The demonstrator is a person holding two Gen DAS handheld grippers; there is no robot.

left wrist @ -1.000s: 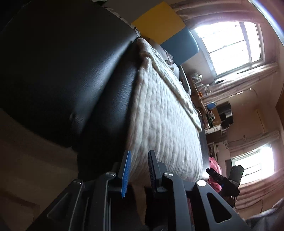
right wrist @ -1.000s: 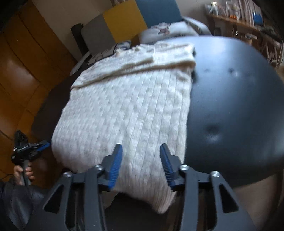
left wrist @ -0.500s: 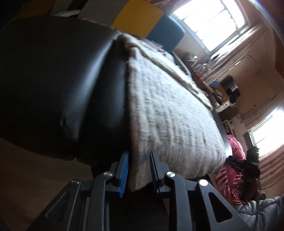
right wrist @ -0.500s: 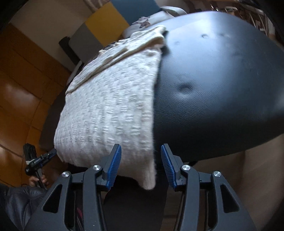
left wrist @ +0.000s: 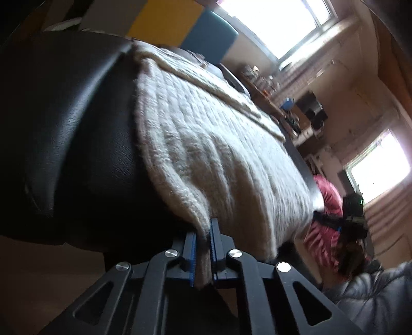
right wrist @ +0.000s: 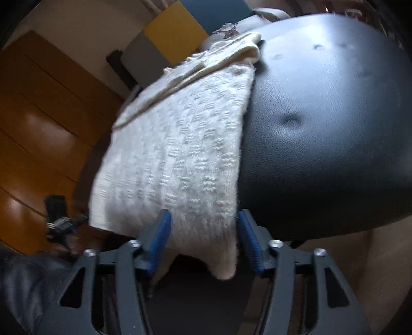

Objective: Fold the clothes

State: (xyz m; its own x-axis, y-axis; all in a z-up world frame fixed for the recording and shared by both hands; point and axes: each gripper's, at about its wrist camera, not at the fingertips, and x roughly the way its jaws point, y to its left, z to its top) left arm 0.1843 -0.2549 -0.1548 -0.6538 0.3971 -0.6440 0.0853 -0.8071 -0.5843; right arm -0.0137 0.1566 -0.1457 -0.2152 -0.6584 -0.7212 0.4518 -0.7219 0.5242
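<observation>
Black padded upholstery (right wrist: pixel 334 134) carries a cream knit sweater (right wrist: pixel 180 159), soft, thick and floppy, best taken by its hanging corners. Left hand-held gripper (left wrist: pixel 203 247) pinches one corner; right hand-held gripper (right wrist: pixel 203 239) gapes wide around the other.

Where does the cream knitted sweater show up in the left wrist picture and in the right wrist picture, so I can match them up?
Left wrist view: the cream knitted sweater runs from upper left to lower right, its near corner pinched in the left gripper.
Right wrist view: the sweater fills the centre left, its hanging hem between the open fingers of the right gripper.
Shared landmark: the black padded seat beneath it, and the yellow panel behind.
</observation>
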